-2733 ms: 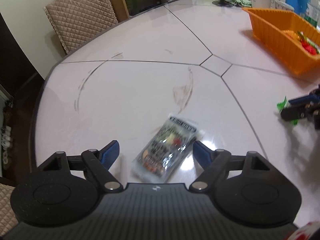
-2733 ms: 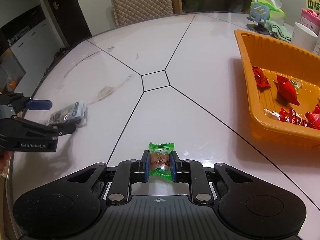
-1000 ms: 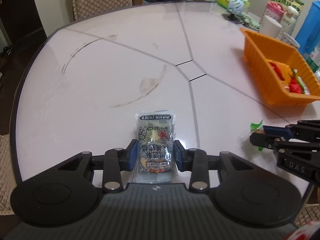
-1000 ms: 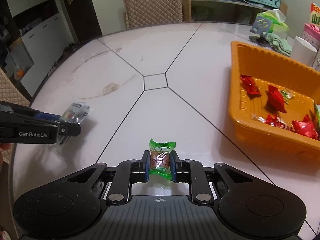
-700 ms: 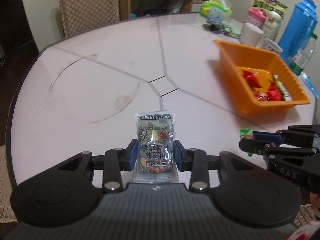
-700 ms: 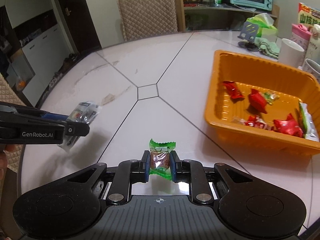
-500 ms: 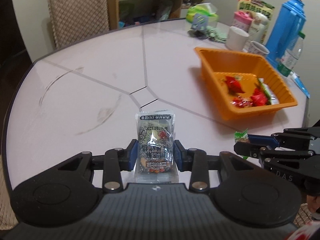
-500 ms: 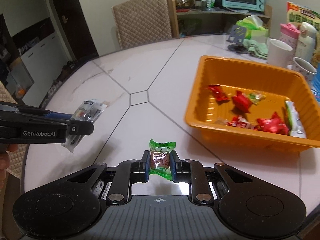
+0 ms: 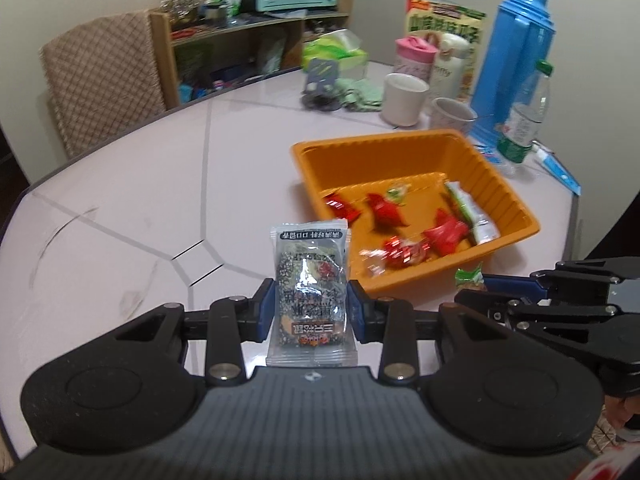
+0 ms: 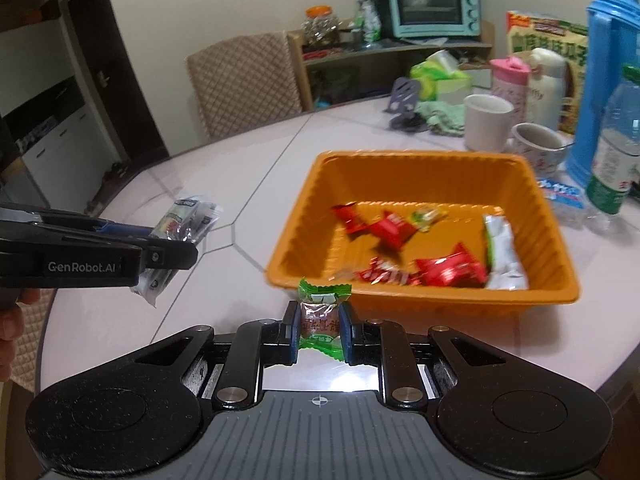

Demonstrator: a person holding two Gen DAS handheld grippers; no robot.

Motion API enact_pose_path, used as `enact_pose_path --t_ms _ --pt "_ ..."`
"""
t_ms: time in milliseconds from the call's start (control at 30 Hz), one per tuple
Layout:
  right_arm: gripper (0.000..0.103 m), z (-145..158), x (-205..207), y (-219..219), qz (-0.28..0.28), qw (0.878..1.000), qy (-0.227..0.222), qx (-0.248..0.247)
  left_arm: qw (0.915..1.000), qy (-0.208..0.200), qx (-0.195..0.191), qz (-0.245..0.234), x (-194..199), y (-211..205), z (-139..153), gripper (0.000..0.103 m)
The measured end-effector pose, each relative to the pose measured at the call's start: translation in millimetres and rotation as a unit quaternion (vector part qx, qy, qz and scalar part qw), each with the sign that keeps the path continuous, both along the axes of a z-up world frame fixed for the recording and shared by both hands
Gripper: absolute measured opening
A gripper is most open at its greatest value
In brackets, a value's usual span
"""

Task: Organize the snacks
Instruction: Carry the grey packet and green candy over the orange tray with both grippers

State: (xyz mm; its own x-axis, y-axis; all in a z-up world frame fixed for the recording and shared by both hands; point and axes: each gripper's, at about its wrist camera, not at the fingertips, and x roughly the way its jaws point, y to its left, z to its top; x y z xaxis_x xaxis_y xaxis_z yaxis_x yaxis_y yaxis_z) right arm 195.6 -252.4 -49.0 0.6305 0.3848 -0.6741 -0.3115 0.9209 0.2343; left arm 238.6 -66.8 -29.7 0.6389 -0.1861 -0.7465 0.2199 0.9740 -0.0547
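**Kid:** Both jaws are squeezing something, right?

**Helper:** Yes. On the left gripper point(image 9: 311, 312), the two blue pads pinch a clear snack packet point(image 9: 309, 292) from both sides. The packet stands upright between them, with its dark printed top sticking out past the tips. It is up in the air, above the table point(image 9: 120, 200).

**Kid:** And the other one?

**Helper:** The right gripper point(image 10: 321, 334) has its jaws pressed almost together on a small candy in a green wrapper point(image 10: 322, 312). The green frill pokes up above the pads and a bit hangs below. It is off the table too.

**Kid:** What is in front of the jaws?

**Helper:** An orange tray point(image 10: 400, 160) sits just ahead of both, a little to the right of the left jaws. The candy's top edge lines up with the tray's near wall in the right view.

**Kid:** What is inside the tray?

**Helper:** Several red wrapped candies point(image 10: 452, 270), a small yellow-green sweet point(image 10: 428, 213), and a white and green packet point(image 10: 502, 256) on the right side.

**Kid:** And past the tray?

**Helper:** Two white mugs point(image 9: 404, 98), a pink cup point(image 9: 414, 56), a tall blue jug point(image 9: 516, 64) and a water bottle point(image 9: 528, 116). Farther back are a chair point(image 10: 244, 80) and a teal oven point(image 10: 432, 4) on a shelf.

**Kid:** Can the grippers see each other?

**Helper:** Yes, each shows at the edge of the other's view, side by side.
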Motion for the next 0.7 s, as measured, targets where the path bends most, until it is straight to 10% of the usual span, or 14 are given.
enact_pose_path --t_ms 700 --pt "0.021 17 68 -93 -0.104 0.994 -0.016 0.031 0.9974 -0.015 -0.010 -0.069 82 -98 7 0.034"
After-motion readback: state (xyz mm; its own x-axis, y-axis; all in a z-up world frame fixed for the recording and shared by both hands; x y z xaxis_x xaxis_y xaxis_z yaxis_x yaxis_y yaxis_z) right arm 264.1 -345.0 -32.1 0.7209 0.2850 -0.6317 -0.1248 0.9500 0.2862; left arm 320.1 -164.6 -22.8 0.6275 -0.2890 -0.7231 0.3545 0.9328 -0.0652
